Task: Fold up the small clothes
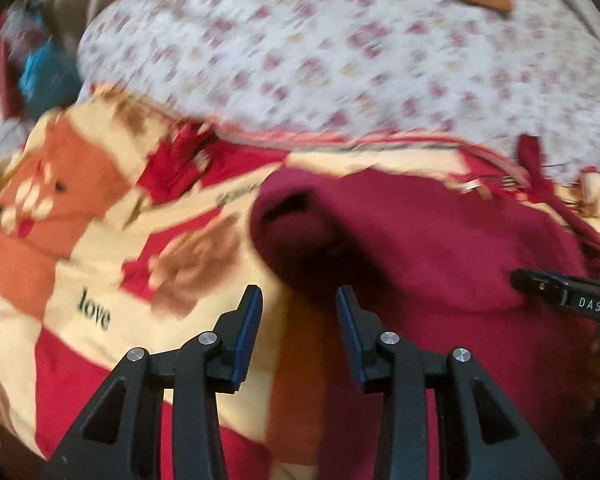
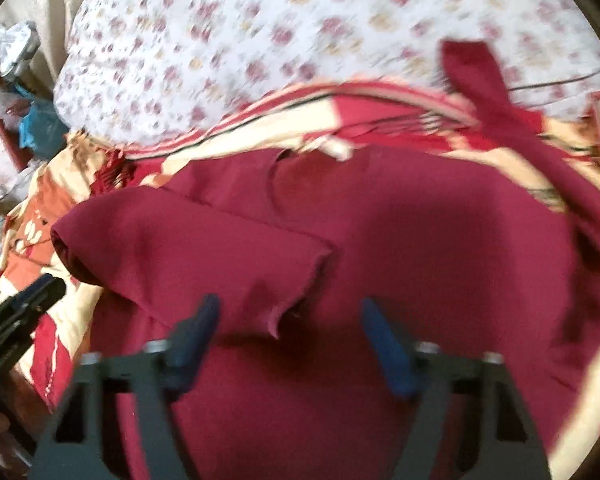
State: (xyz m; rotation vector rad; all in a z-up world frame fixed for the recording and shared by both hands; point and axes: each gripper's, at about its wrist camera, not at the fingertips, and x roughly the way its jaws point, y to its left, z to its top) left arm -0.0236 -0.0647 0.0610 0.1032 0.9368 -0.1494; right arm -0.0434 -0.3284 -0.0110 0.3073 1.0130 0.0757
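- Left gripper (image 1: 298,300): jaws parted with nothing between them. They hang over the seam where the dark red garment (image 1: 440,260) meets the patterned blanket (image 1: 80,300), so the cloth lies just ahead and to their right.
- Right gripper (image 2: 290,320): jaws apart and gripping nothing. A flap of the garment (image 2: 420,240) is folded across the body, its frayed corner lying between the fingertips, probably the next place to pinch.
- The garment is spread flat on the blanket, which suits folding, and one strip trails away at the far right.
- Beyond lies a flowered sheet (image 2: 260,40), too blurred to make out in detail.
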